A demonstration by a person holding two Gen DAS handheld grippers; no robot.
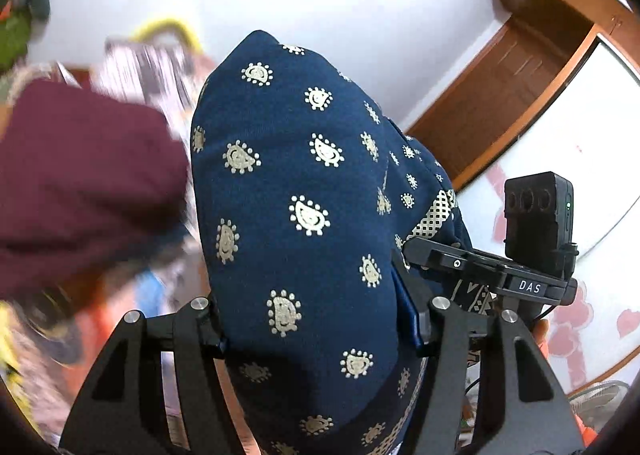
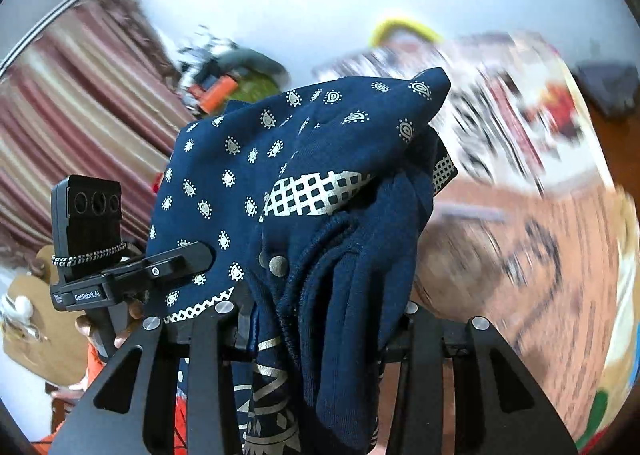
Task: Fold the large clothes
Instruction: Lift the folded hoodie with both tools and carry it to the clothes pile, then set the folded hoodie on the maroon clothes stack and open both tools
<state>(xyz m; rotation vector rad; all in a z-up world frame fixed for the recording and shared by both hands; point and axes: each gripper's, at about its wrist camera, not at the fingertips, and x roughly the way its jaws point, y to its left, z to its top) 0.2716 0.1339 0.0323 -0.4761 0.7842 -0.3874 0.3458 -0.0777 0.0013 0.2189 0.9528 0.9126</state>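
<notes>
A navy garment with a gold paisley print and a gold lattice border fills both views. My left gripper is shut on a bunch of the navy garment, which bulges up over the fingers and hides the tips. My right gripper is shut on another bunch of the same garment, with its thick folds and a snap button draped over the fingers. Both grippers hold the cloth lifted in the air, and the other gripper's handle shows beside each.
A maroon cloth lies blurred at the left. A patterned bedspread is blurred at the right below. A wooden door frame, striped curtains and white walls stand behind.
</notes>
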